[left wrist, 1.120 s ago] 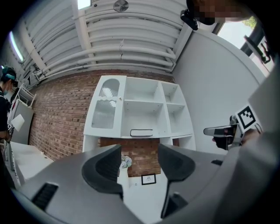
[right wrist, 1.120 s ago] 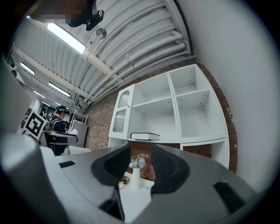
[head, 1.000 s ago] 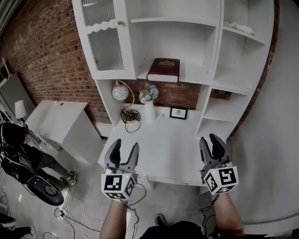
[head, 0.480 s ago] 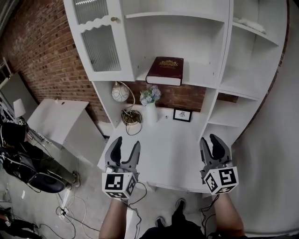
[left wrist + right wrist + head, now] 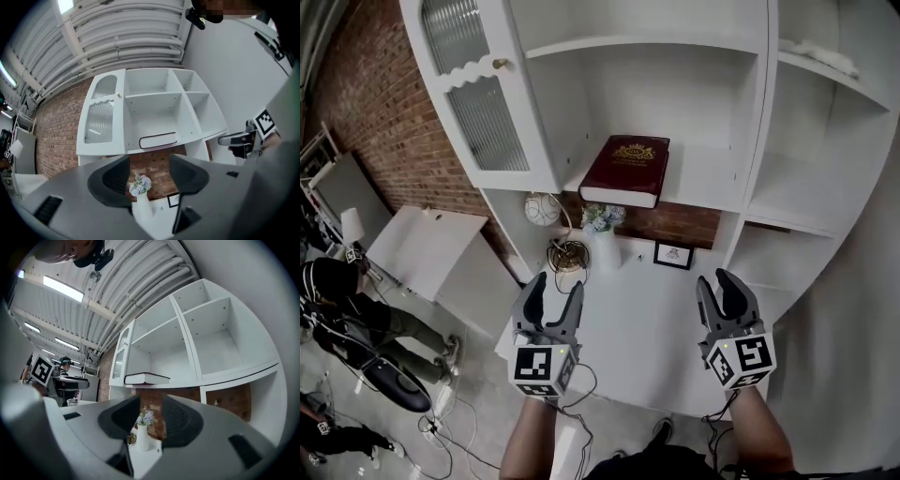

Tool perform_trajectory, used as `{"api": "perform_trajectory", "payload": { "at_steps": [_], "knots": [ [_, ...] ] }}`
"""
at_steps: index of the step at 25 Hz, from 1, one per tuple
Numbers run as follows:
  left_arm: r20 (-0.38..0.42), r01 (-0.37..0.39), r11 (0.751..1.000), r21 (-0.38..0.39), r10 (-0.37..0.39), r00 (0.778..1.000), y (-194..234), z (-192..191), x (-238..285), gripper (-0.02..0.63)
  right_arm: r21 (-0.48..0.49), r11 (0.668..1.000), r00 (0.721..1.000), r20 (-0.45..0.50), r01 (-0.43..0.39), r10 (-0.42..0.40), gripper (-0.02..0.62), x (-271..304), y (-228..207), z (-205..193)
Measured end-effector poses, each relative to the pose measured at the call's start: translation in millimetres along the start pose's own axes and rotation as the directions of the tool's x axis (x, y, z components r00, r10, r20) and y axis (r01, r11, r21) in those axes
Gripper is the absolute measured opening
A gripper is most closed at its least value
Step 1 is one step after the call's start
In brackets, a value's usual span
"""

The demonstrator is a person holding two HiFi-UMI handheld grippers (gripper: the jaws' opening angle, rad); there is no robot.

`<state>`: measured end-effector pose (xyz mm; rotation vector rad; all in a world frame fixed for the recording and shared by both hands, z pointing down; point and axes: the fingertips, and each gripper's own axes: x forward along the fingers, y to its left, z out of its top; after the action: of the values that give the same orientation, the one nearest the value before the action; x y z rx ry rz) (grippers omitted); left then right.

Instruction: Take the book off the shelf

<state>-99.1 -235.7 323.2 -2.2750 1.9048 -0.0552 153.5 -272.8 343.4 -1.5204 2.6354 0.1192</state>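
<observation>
White shelf unit (image 5: 703, 178) is standing over the surface (image 5: 637, 319). Book (image 5: 626, 169) is lying flat on the middle shelf, near its front edge. Left gripper (image 5: 555, 284) and right gripper (image 5: 715, 278) are hovering over the surface's near edge, well apart from the book, both jaws standing wide, gripping nothing. Vase (image 5: 602, 246) is sitting below the book

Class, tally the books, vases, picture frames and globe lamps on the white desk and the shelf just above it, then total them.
Book: 1
Vase: 1
Picture frame: 1
Globe lamp: 1
Total: 4
</observation>
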Motion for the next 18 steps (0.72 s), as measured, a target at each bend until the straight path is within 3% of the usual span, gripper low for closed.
{"api": "perform_trajectory", "payload": {
  "at_steps": [4, 6, 8, 10, 13, 18],
  "knots": [
    [0.016, -0.035, 0.987, 0.156, 0.033, 0.999, -5, 20, 21, 0.256, 0.011, 1.0, 1.0, 0.006, -0.027, 0.027, 0.141, 12, -14, -1],
    [0.021, -0.057, 0.967, 0.248, 0.054, 0.998, -7, 29, 31, 0.256, 0.015, 0.999, 0.999, 0.013, -0.041, 0.041, 0.141, 16, -20, 0],
    [0.02, -0.076, 0.932, 0.354, 0.074, 0.997, -9, 37, 42, 0.256, 0.022, 0.998, 0.998, 0.018, -0.054, 0.053, 0.14, 18, -26, 0],
    [0.022, -0.092, 0.871, 0.483, 0.094, 0.995, -10, 45, 54, 0.256, 0.031, 0.998, 0.998, 0.019, -0.061, 0.061, 0.14, 19, -32, -1],
    [0.018, -0.095, 0.748, 0.656, 0.11, 0.994, -15, 53, 72, 0.256, 0.038, 0.997, 0.998, 0.022, -0.062, 0.061, 0.14, 19, -40, -2],
    [-0.033, -0.028, 0.549, 0.836, 0.102, 0.994, -21, 47, 103, 0.256, 0.046, 0.998, 0.999, 0.011, -0.04, 0.039, 0.138, 16, -53, -9]
  ]
}}
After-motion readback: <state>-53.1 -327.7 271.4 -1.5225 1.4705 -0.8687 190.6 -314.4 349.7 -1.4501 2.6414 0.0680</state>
